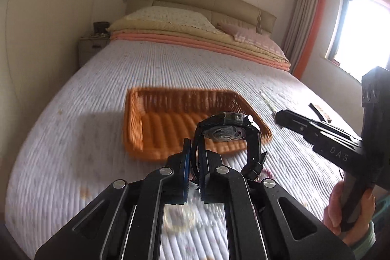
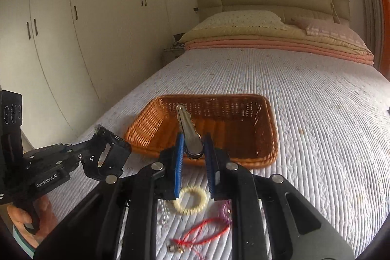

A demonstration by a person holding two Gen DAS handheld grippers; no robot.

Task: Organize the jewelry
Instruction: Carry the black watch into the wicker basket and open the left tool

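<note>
Left gripper (image 1: 193, 160) – we see its fingers closed on a black wristwatch (image 1: 228, 129), low centre of frame, above the near rim of the orange wicker basket (image 1: 136, 118) | right gripper (image 2: 193, 150) – we see it pinching a silver hair clip (image 2: 189, 130) before the basket | cream bead bracelet (image 2: 191, 201) and red cord (image 2: 202, 233) on the bedspread (image 2: 304, 113), bottom centre.
</note>
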